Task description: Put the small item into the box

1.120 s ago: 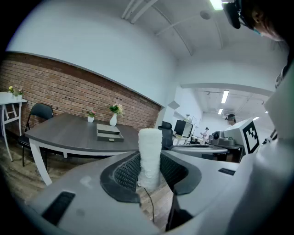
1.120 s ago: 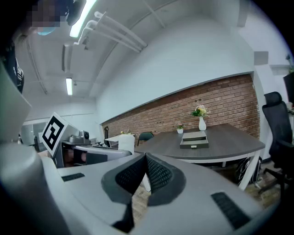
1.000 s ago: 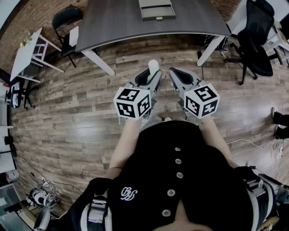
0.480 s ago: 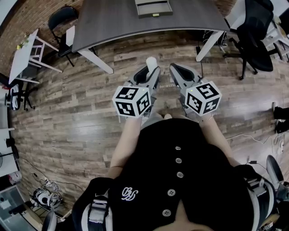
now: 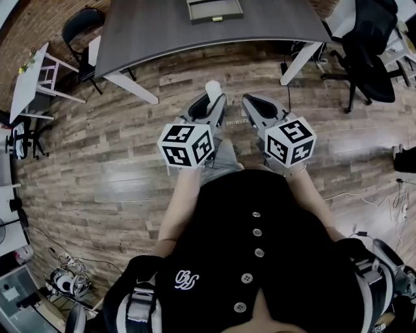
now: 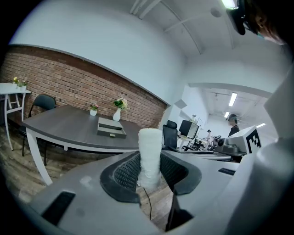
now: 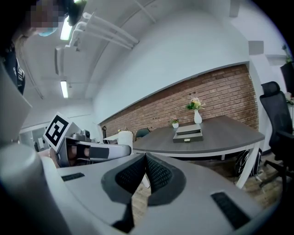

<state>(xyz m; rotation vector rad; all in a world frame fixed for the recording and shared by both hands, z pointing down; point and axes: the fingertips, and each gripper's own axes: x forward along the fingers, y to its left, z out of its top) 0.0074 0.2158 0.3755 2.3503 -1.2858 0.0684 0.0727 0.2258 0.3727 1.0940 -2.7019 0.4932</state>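
Here the left gripper (image 6: 149, 170) pinches a small white roll (image 6: 149, 148), rough like foam, with its long axis upright, above the wooden floor (image 5: 110, 169). The right gripper (image 7: 143, 173) is pressed together and empty. Ahead, a dark grey surface (image 5: 162, 32) carries a flat grey box (image 5: 214, 9) toward its far edge. A black chair (image 5: 370, 45) stands beside its right corner.

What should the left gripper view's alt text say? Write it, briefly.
The left gripper holds a white cylinder upright between its jaws. Beyond it stands a dark grey table with a grey drawer box and a white vase, before a brick wall.
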